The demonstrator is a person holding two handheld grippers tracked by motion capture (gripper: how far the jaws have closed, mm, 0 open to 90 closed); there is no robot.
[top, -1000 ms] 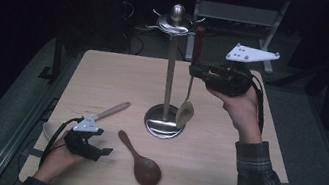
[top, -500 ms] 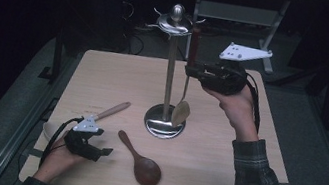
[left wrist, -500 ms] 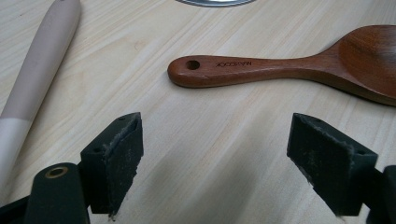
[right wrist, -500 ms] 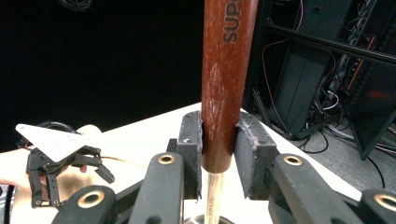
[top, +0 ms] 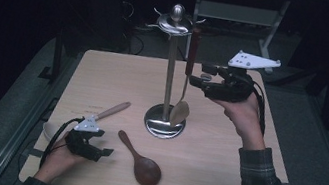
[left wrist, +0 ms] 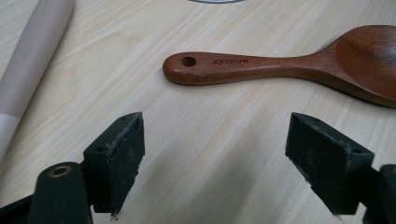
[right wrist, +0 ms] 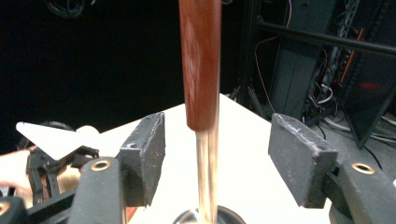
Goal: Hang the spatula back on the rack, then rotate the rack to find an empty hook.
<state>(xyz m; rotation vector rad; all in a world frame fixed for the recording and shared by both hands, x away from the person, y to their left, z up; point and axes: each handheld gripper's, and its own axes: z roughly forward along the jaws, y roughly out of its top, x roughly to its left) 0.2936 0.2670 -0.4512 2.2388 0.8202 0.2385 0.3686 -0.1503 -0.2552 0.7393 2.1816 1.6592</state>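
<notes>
Right hand raised at mid-height of the stand, forearm in plaid sleeve coming up from the near right edge, right tool (top: 195, 76) held level and pointing left at the hanging spoon (top: 182, 100). Its jaws have just been opening; they now stand wide with the spoon's handle between them, pads clear of it on both sides, nothing gripped. The spoon hangs from the top ring of the metal stand (top: 170, 73), with a dark red-brown handle up top, a thin metal shank and a pale bowl down by the stand's round shiny base. Left hand rests low at the near left corner of the counter (top: 222, 158), left tool (top: 104, 152) lying nearly flat, jaws wide apart and empty, aimed at the dark wooden spoon (left wrist: 280, 70). That one lies flat on the counter, smooth brown wood with a hole in the handle end and an oval bowl. A light wooden-handled utensil (top: 111, 112) lies just left of it. Count: three utensils, one stand, two tools. The counter is pale wood grain.
</notes>
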